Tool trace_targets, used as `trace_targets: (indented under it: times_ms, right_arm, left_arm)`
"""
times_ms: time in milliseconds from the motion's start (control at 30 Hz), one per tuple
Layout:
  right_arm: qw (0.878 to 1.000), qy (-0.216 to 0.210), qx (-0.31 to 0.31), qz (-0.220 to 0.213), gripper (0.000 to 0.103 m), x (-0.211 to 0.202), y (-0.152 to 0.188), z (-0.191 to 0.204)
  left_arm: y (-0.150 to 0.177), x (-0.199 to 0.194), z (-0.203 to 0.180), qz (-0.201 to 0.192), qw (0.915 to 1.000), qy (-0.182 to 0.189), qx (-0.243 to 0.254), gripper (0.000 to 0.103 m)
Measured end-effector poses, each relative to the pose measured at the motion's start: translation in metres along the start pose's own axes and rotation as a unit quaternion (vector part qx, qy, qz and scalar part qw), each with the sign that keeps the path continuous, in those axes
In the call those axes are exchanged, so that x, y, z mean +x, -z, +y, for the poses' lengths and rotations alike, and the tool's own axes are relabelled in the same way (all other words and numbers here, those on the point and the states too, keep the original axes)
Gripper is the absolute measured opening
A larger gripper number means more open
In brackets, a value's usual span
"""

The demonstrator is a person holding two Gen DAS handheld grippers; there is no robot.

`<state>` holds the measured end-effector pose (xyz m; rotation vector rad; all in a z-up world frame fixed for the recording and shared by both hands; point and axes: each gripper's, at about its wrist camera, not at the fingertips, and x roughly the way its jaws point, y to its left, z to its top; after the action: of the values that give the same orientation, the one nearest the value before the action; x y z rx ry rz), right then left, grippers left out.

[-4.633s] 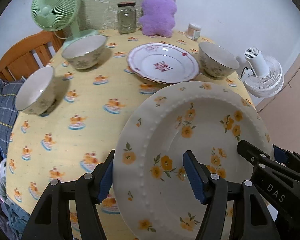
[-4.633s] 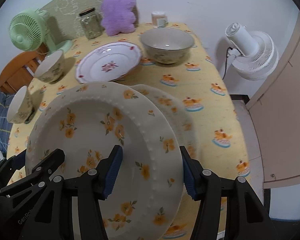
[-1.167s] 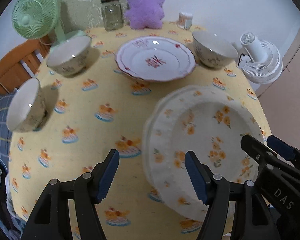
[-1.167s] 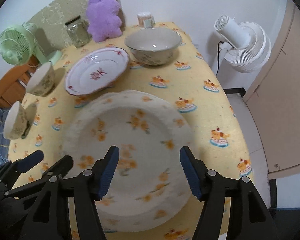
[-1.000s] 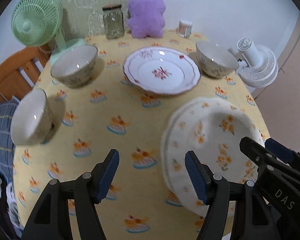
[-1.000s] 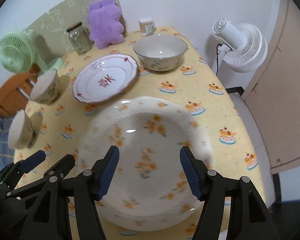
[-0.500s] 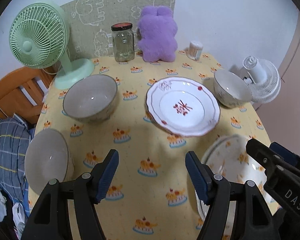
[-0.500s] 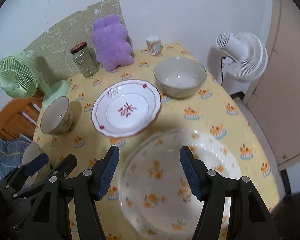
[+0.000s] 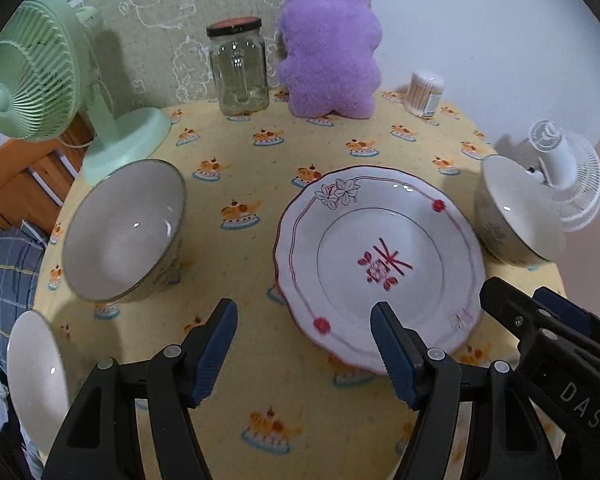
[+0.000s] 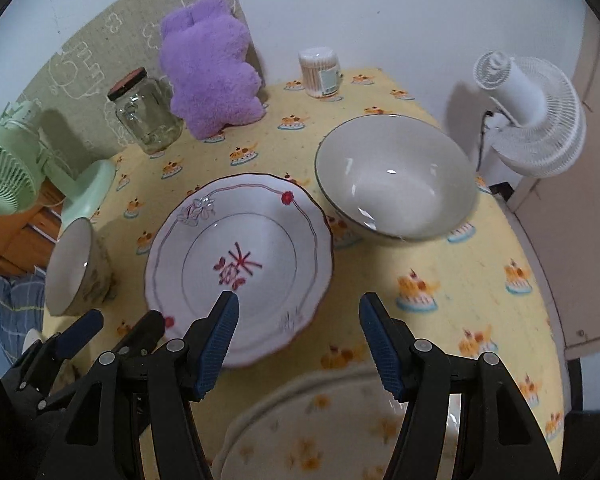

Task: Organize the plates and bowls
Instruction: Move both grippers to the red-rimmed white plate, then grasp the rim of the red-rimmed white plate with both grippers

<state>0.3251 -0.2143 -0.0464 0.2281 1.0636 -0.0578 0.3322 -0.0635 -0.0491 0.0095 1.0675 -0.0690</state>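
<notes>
Ahead of both grippers: red-patterned plate (image 9: 380, 264), flat. Left gripper (image 9: 304, 344) jaws spread, empty, straddling its near-left rim; right gripper (image 10: 298, 344) likewise, plate lying forward-left.

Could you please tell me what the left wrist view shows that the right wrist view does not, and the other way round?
Only the left wrist view shows a third white bowl at the table's left edge. Only the right wrist view shows the cream plates with orange flowers stacked near the front edge. Both show the white plate with red pattern, two grey-rimmed bowls, the glass jar, the purple plush toy, both fans, and each gripper, left and right, with jaws open and empty.
</notes>
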Motion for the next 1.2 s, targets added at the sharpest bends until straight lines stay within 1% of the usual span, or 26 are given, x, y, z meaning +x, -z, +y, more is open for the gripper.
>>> trace_targets:
  times_ms: [67,167,200,233,300,367,467,533,733,800,867,900,933,1000,1200]
  right_arm:
    - [1.0,0.015,-0.009,-0.001,0.066,0.008,-0.005,0.003]
    - [1.0,0.003,-0.008,0.001,0.066,0.019,-0.011,0.003]
    - [1.0,0.003,-0.008,0.006,0.065,0.024,-0.012,0.003]
    - [1.0,0.004,-0.01,0.01,0.061,0.03,-0.014,0.004]
    - [1.0,0.004,-0.013,0.017,0.057,0.038,-0.016,0.005]
    - [1.0,0.005,-0.018,0.023,0.056,0.046,-0.017,0.006]
    - [0.999,0.021,-0.034,0.011,0.053,0.05,-0.018,0.009]
    - [0.999,0.027,-0.035,0.013,0.053,0.054,-0.019,0.01]
    - [0.999,0.032,-0.031,0.007,0.053,0.054,-0.018,0.009]
    - [0.999,0.038,-0.007,0.026,0.052,0.061,-0.015,0.002]
    - [0.999,0.025,0.014,0.034,0.051,0.065,-0.014,-0.003]
    - [0.999,0.022,0.013,0.037,0.046,0.068,-0.015,-0.003]
    - [0.999,0.022,0.005,0.037,0.044,0.069,-0.016,-0.001]
    - [0.999,0.036,-0.007,0.035,0.044,0.07,-0.017,0.004]
    - [0.999,0.031,-0.009,0.037,0.043,0.065,-0.008,0.007]
  left_arm:
    - [-0.005,0.009,-0.002,0.006,1.0,-0.001,-0.005,0.07]
    - [-0.007,0.018,-0.004,0.007,0.9999,-0.005,-0.008,0.069]
    - [-0.008,0.023,-0.005,0.011,0.9999,-0.005,-0.01,0.069]
    - [-0.008,0.028,-0.006,0.014,0.9998,-0.006,-0.014,0.068]
    - [-0.008,0.036,-0.007,0.023,0.9996,-0.003,-0.018,0.064]
    - [-0.009,0.043,-0.008,0.027,0.9994,0.0,-0.02,0.058]
    - [-0.009,0.05,-0.009,0.027,0.9993,-0.005,-0.024,0.056]
    - [-0.01,0.053,-0.01,0.03,0.9992,-0.008,-0.025,0.055]
    - [-0.01,0.059,-0.012,0.032,0.9992,-0.016,-0.019,0.055]
    - [-0.009,0.061,-0.012,0.036,0.9991,-0.015,-0.018,0.056]
    - [-0.009,0.061,-0.014,0.032,0.9993,-0.018,-0.011,0.056]
    - [-0.009,0.061,-0.014,0.031,0.9993,-0.018,-0.009,0.056]
    - [-0.009,0.061,-0.014,0.031,0.9993,-0.017,-0.008,0.056]
    - [-0.009,0.06,-0.014,0.032,0.9993,-0.015,-0.008,0.056]
    - [-0.003,0.054,-0.01,0.039,0.9991,-0.018,0.003,0.056]
